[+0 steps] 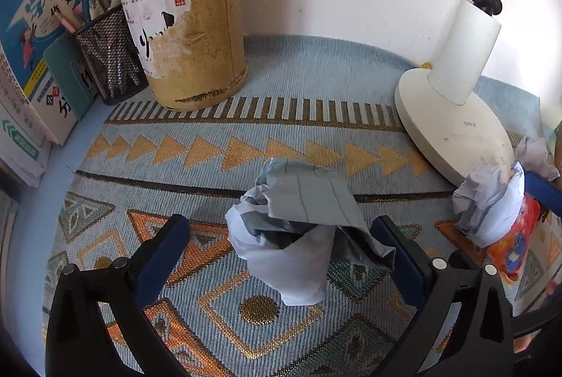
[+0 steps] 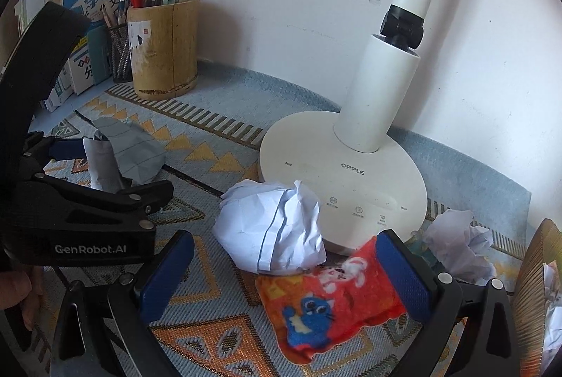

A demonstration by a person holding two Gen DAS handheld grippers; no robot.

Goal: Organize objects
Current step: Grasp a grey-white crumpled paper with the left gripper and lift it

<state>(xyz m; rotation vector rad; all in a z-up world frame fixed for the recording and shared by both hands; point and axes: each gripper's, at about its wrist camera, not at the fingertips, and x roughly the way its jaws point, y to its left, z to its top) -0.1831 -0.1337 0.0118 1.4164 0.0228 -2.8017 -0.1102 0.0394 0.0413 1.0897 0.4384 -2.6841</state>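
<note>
A crumpled lined paper ball [image 1: 298,229] lies on the patterned cloth between the blue pads of my open left gripper [image 1: 281,247]; the pads do not press it. It also shows in the right wrist view [image 2: 119,152], with the left gripper [image 2: 87,166] around it. My right gripper [image 2: 284,275] is open over a red cartoon cloth [image 2: 326,303] and close to a second white paper ball [image 2: 270,229]. The red cloth [image 1: 516,236] and that ball [image 1: 488,201] show at the right of the left wrist view. A third paper ball [image 2: 456,247] lies right of the lamp base.
A white desk lamp [image 2: 344,173] stands at the back right. A bamboo pen holder [image 1: 189,36], a black mesh pen cup [image 1: 109,61] and leaning books [image 1: 38,36] stand at the back left by the wall. A ribbed wooden container [image 2: 537,289] with paper is at the far right.
</note>
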